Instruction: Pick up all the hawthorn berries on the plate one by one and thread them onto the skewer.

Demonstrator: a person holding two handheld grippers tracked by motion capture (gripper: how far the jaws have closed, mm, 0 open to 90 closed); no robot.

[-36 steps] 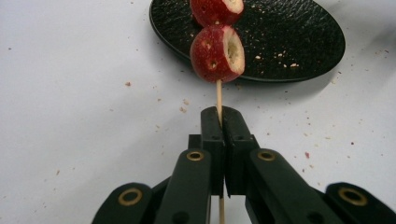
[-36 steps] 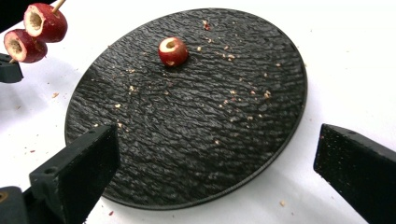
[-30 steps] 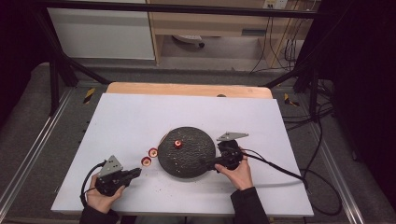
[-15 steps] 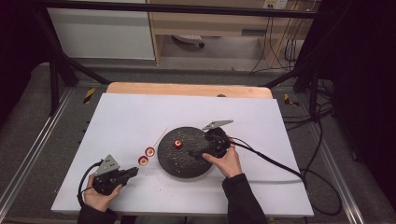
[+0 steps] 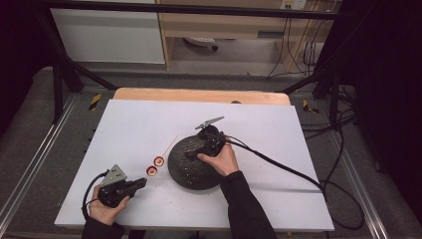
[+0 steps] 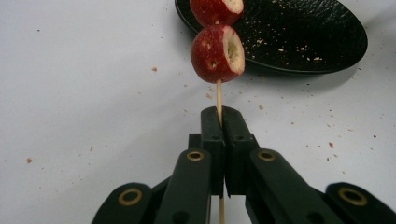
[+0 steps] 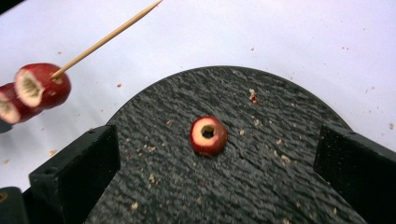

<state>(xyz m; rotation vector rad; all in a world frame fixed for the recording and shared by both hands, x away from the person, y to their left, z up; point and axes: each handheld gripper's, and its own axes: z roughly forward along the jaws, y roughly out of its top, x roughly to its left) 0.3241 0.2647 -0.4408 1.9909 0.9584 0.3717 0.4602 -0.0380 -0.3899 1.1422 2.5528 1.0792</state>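
Fingers (image 6: pixel 212 133) of the left gripper (image 5: pixel 130 185) are clamped together on a thin wooden skewer (image 6: pixel 219 95), which carries two red fruit pieces (image 6: pixel 217 53) just beyond the tips. Those of the right gripper (image 7: pixel 219 172) stand wide apart over a dark round plate (image 7: pixel 261 186), and one cored fruit piece (image 7: pixel 208 135) lies on the plate between them, touching neither (crumbs are scattered around it). Both work over a white sheet covering the bench (image 5: pixel 124 124), whose wooden edge shows at the far side. Beyond it are grey floor, metal frame legs, cables and a pale cabinet (image 5: pixel 107 35).
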